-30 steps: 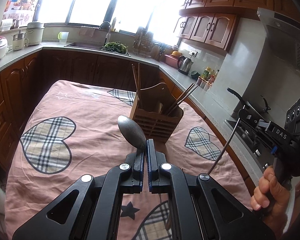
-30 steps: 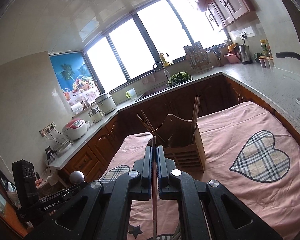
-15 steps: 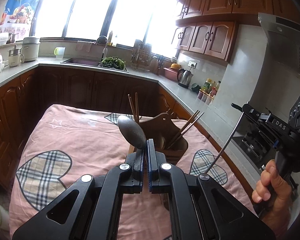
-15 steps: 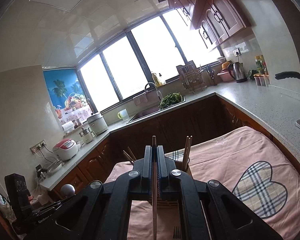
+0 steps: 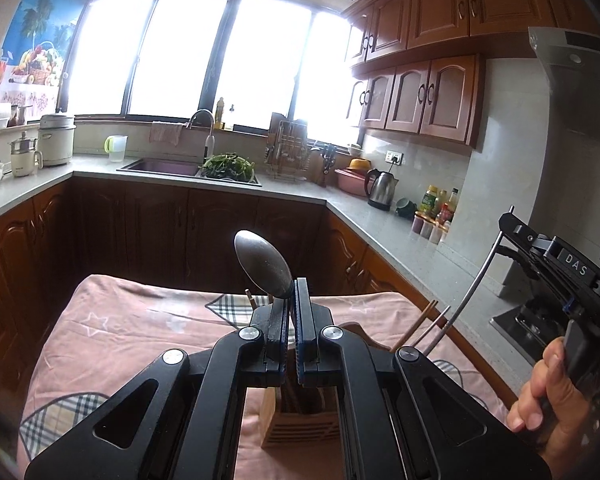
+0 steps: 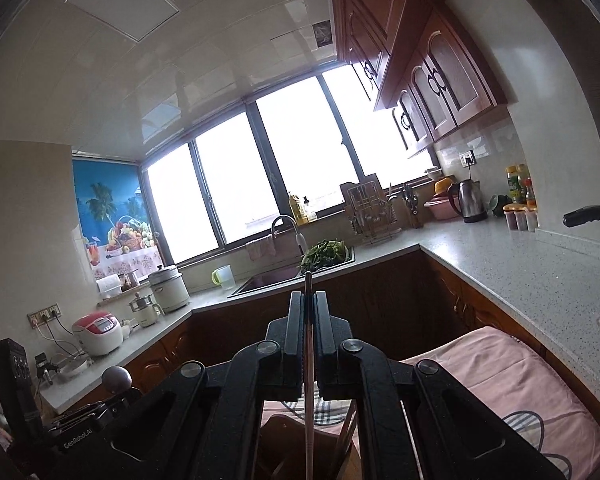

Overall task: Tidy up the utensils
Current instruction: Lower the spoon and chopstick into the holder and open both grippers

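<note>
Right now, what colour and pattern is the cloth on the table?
Pink tablecloth with plaid hearts and small stars, clearest in the left wrist view.

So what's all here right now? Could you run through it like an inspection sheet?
Surface: table under a pink cloth with plaid hearts.
Job's things: spoon, bowl up; chopstick; wooden holder with more chopsticks, below both.
Clutter: nothing seen on the cloth's visible part.
Grippers: left gripper shut on the spoon; right gripper shut on the chopstick.
Cables: cords at the rice cooker.
Surroundings: sink, greens, kettle, windows.
</note>
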Motion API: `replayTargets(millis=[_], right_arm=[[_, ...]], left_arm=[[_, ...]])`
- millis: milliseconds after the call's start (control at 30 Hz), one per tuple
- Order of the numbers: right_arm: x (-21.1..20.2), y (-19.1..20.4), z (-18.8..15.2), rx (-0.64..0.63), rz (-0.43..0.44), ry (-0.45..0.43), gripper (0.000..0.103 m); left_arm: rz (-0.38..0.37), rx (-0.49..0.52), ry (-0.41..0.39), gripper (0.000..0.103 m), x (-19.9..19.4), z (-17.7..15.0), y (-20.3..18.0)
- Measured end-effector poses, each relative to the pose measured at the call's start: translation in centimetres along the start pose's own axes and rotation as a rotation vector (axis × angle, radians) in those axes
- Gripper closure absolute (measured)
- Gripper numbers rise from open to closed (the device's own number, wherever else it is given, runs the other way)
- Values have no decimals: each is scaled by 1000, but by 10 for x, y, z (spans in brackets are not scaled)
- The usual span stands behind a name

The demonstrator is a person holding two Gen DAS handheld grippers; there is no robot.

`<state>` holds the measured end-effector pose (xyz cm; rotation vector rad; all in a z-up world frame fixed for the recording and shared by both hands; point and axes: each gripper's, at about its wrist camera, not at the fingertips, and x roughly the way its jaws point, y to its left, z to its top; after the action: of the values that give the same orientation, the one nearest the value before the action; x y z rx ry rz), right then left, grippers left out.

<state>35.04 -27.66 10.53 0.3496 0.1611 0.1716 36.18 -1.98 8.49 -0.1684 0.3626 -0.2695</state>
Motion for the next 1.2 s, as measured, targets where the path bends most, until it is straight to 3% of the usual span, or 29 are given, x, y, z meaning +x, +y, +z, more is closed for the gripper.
replayTargets(millis=[267, 433, 667, 1200], right_arm=[[19, -4, -50, -52, -43, 11, 99], [17, -7, -73, -59, -52, 13, 99], [27, -21, -95, -6, -64, 85, 99], [31, -30, -93, 46, -63, 147, 94]], left_arm=[[55, 29, 72, 101, 54, -37, -4], [67, 44, 107, 101, 66, -55, -6], [62, 60, 148, 101, 77, -67, -11], [57, 30, 206, 100, 87, -71, -2]])
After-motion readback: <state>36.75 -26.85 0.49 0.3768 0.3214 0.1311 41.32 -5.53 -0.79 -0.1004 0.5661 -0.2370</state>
